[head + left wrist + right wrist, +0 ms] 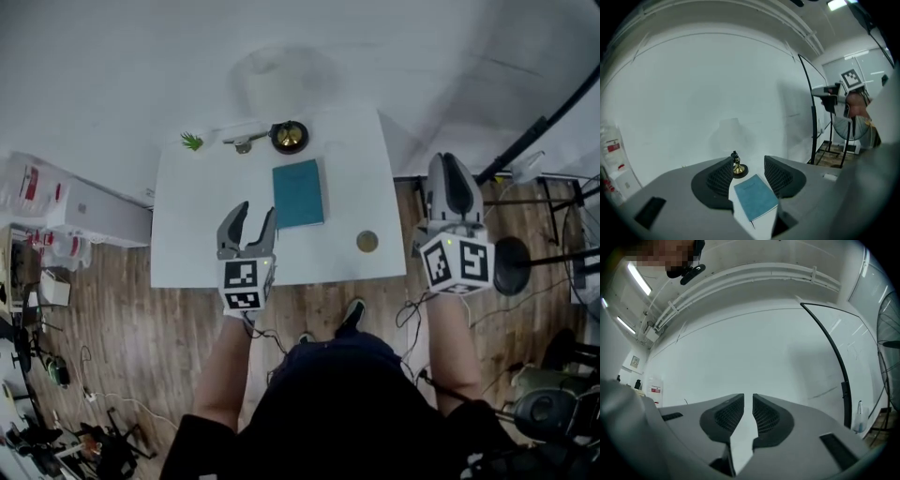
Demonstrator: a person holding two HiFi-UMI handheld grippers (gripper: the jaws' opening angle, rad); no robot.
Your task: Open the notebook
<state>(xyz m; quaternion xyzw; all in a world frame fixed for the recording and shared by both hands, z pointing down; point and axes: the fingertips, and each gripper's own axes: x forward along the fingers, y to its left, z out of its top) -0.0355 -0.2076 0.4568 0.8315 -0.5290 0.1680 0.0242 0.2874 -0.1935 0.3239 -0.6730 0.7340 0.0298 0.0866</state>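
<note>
While the flat, teal, rectangular notebook (299, 193) lies closed mid white table (187, 244), left gripper (256, 214) ribbed black pads (723, 176) stand wide, empty; right gripper (748, 399) jaws a narrow slit, nothing between.

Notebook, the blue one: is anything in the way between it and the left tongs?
Nothing visible. Only bare table lies between the open left tongs and the closed notebook. The bell stands behind the notebook, out of the way.
</note>
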